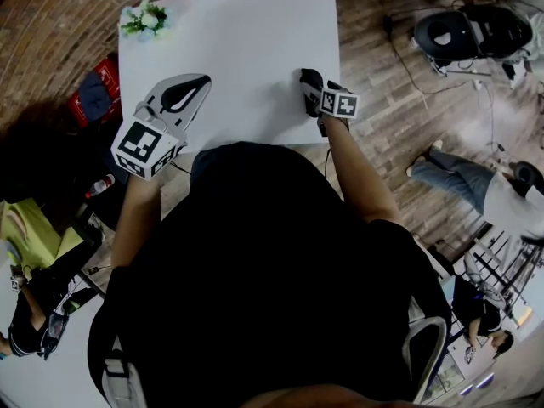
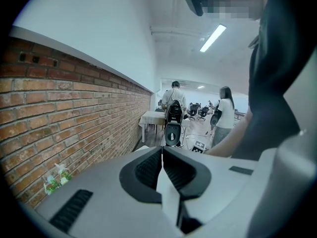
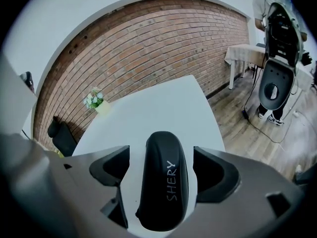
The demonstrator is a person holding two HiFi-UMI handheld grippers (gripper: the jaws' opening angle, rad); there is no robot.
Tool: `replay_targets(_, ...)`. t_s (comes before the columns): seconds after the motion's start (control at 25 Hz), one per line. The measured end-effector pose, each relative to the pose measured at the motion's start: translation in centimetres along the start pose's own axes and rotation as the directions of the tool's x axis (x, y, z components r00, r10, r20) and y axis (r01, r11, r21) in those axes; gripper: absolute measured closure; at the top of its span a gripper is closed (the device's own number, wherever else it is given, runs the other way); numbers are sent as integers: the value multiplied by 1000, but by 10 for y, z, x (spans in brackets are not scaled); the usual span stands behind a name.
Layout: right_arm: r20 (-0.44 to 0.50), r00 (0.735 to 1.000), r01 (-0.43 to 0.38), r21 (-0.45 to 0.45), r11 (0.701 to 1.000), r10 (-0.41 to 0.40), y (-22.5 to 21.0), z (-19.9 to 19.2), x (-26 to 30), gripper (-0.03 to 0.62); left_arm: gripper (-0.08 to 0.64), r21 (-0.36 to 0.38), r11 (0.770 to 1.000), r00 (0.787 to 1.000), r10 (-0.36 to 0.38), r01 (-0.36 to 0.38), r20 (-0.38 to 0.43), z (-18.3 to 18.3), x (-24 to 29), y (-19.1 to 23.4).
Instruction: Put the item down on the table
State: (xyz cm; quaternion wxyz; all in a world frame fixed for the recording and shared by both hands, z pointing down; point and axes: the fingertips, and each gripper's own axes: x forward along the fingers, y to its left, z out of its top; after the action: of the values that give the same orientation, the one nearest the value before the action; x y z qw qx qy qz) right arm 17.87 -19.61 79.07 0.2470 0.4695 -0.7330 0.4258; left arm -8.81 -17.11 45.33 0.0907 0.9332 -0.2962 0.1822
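Observation:
A black oblong case [image 3: 163, 182] printed SHERY lies lengthwise on the white table [image 3: 158, 108], between the jaws of my right gripper [image 3: 162, 172]. The jaws stand open, and a strip of table shows on each side of the case. From the head view, the case [image 1: 311, 86] and right gripper [image 1: 316, 92] sit at the table's [image 1: 238, 41] near right edge. My left gripper [image 1: 197, 83] hovers over the near left part of the table. Its jaws [image 2: 162, 167] are shut together, pads touching, with nothing between them.
A small pot of white flowers [image 1: 146, 19] stands at the table's far left corner, by the brick wall. A red bag [image 1: 93, 96] lies on the floor to the left. A black floor machine [image 1: 459, 32] with cables stands at the right. A person [image 1: 484, 185] sits on the wooden floor.

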Motion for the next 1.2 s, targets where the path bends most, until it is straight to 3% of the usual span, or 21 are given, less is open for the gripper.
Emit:
replay_targets(0.76,137,987,-81,-55,995,88,37,43,-54,218,545,32,999,1000,-10,10,19,11,2,-20)
replay_targets(1.2,229,965,-99,-128,987,127,57,62,-100,351,545,59,998,999,-34,32,32,21,13,-44)
